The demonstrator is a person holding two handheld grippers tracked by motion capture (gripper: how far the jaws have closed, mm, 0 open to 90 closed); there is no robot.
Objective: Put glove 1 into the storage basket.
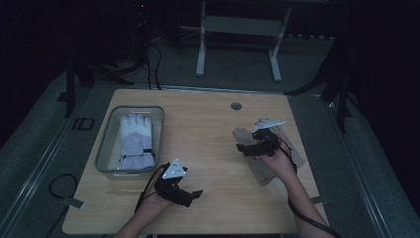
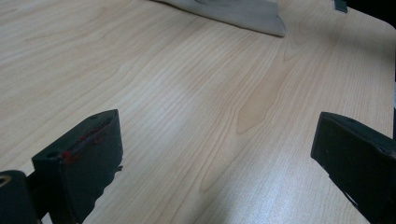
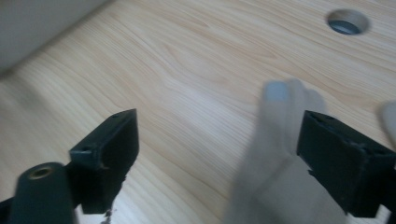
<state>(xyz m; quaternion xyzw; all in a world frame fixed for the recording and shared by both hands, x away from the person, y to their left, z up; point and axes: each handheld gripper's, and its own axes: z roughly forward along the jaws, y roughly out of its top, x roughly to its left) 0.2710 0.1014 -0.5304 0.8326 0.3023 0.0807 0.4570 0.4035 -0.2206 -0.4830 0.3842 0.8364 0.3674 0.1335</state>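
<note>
Beige glove (image 1: 267,158) on table (image 1: 208,144) at approx 3 o'clock was partly covered by right hand (image 1: 277,157) & right gripper (image 1: 246,148), so its cuff end couldn't be made out. In right gripper view the glove (image 3: 280,154) was smeared w/ motion blur; fingertips were soft, lower part cut off at 6 o'clock edge. Left gripper view caught just a strip of the glove (image 2: 243,11), clipped at 12 o'clock. White glove (image 1: 136,141) in grey bin (image 1: 106,148) at 9 o'clock: markings too small to tell. Room beyond the table was too dark to read.
</note>
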